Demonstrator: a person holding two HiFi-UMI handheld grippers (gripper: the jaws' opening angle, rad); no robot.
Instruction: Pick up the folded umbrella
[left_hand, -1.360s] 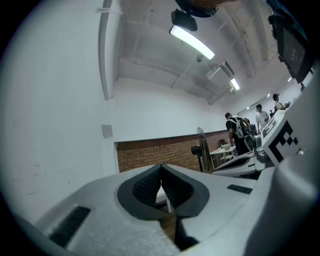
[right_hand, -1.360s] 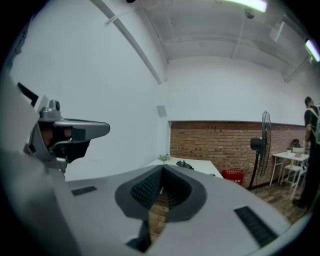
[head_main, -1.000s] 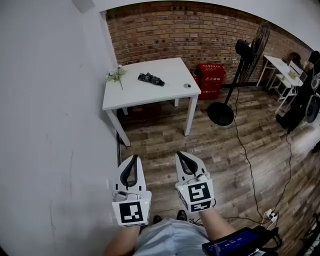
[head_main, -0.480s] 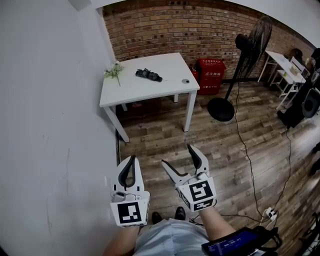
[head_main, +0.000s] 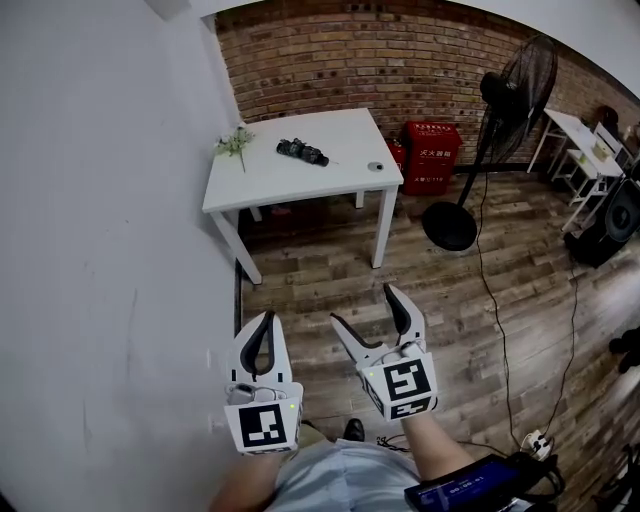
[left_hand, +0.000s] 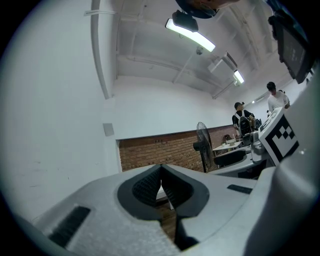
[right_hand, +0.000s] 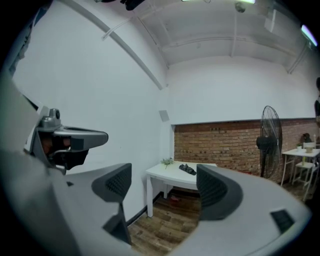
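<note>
The left gripper (head_main: 264, 318) has its two jaws pressed together with nothing between them; in the left gripper view (left_hand: 161, 171) the dark ribbed pads (left_hand: 146, 189) meet at the tips. The right gripper (head_main: 362, 306) has just been opening, and its jaws now stand wide apart and empty. In the right gripper view (right_hand: 165, 185) the two pads (right_hand: 116, 184) frame only floor and the distant table. Both grippers are held low in the head view, at about 6 o'clock, side by side and apart, the left at 9 o'clock of the right, each pointing toward 12 o'clock. The marker cubes sit at their near ends, above the person's forearms. Under them lies a wooden floor (head_main: 330, 270), and a white wall (head_main: 110, 250) runs along at 9 o'clock. The folded umbrella (head_main: 302, 152), a short dark bundle, lies flat on the white table (head_main: 300, 185) at 12 o'clock, well apart from both grippers and untouched. In the right gripper view the umbrella (right_hand: 187, 169) appears on the table (right_hand: 175, 177) between the open jaws, far off. On that tabletop a small sprig of flowers (head_main: 234, 143) stands at 9 o'clock of the umbrella, and a small round object (head_main: 375, 167) sits at 4 o'clock of it. Behind the table is a brick wall (head_main: 400, 60). A red crate (head_main: 430, 155) rests on the floor at 3 o'clock of the table, and a black pedestal fan (head_main: 512, 90) stands at 2 o'clock.
</note>
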